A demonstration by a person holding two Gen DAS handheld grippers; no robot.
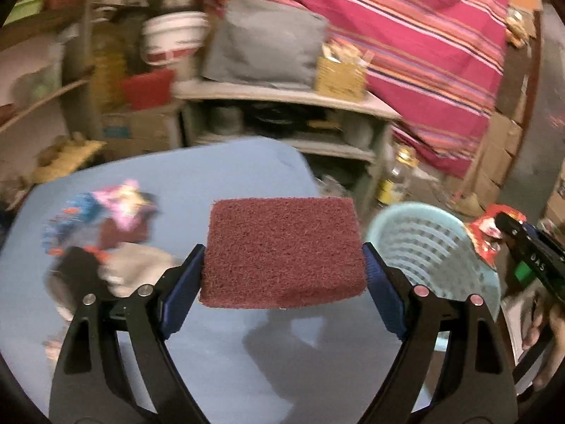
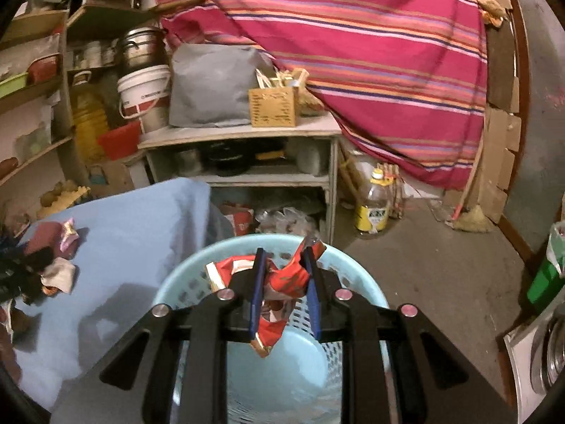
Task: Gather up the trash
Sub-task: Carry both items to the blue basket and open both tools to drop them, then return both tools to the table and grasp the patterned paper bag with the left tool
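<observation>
Gripping now: left gripper (image 1: 284, 268) clamped on a maroon scouring pad (image 1: 282, 252), held above the blue table (image 1: 219, 353).
Right gripper (image 2: 284, 282): closed on a crumpled red wrapper (image 2: 282, 282) — right over the light blue basket (image 2: 275, 374).
Remaining trash: blurred wrapper pile (image 1: 102, 233) on the table's left side — well apart from the basket.

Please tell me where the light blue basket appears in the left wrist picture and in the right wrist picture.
Left wrist: light blue basket at right of centre, beside the blue table.
Right wrist: bottom centre, rim directly under the right tool holding the red wrapper.
Shared landmark: the striped cloth behind.
</observation>
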